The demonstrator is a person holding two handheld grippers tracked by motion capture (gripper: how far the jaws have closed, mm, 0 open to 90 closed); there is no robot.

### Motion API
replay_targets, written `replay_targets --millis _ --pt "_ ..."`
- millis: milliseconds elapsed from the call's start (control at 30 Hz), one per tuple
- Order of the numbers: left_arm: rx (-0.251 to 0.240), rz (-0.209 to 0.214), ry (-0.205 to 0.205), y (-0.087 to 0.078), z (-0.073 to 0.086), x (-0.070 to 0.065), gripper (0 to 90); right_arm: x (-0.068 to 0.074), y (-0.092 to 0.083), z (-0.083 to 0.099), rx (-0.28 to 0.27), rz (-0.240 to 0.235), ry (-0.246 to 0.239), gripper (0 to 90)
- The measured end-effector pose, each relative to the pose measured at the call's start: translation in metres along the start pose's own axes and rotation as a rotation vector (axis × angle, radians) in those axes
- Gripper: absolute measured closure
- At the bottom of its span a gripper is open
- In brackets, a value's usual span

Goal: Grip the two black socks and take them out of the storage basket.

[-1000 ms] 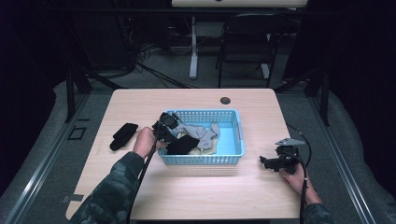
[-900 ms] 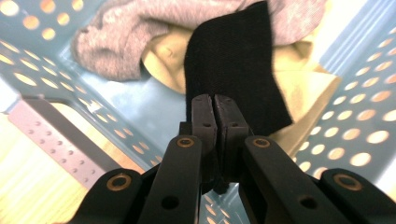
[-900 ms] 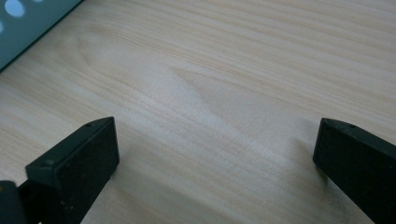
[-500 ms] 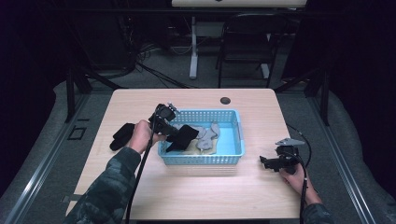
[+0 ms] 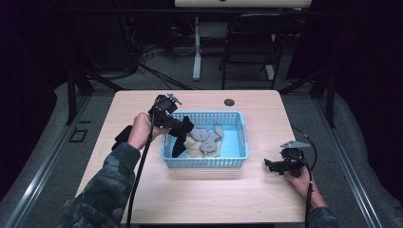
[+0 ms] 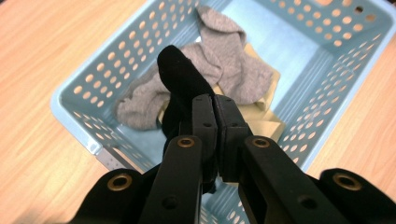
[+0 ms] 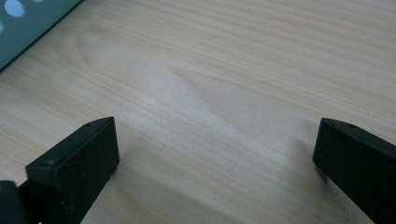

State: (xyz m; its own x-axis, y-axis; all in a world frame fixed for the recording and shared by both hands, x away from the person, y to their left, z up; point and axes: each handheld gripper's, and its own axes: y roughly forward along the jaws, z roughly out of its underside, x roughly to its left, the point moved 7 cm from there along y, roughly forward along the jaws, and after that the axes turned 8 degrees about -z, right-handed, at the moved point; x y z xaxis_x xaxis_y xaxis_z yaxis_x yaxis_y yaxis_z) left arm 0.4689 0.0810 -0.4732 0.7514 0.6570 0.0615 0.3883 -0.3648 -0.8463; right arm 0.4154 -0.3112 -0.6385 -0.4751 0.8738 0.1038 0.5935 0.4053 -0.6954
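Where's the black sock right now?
In the high view the black sock hangs from the shut left gripper over the left end of the blue basket, above the grey socks.

Left gripper (image 6: pixel 215 109) fingers (image 6: pixel 204 122) pinched on a black sock (image 6: pixel 180 77), above grey socks (image 6: pixel 219 65) in a blue basket (image 6: pixel 88 84), wooden table (image 6: pixel 42 51)

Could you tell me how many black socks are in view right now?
2: one black sock hangs from the left gripper over the basket; another black sock lies on the table, partly behind the hand.
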Motion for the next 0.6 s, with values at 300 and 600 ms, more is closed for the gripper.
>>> replay_targets --millis 300,600 --pt "-0.039 -0.008 0.012 -0.02 -0.018 0.001 87.9 0.0 0.0 0.0 0.0 0.0 0.0 0.0" --pt "-0.061 -0.012 0.027 -0.04 -0.033 0.004 87.9 0.0 0.0 0.0 -0.003 -0.004 0.002 0.0"
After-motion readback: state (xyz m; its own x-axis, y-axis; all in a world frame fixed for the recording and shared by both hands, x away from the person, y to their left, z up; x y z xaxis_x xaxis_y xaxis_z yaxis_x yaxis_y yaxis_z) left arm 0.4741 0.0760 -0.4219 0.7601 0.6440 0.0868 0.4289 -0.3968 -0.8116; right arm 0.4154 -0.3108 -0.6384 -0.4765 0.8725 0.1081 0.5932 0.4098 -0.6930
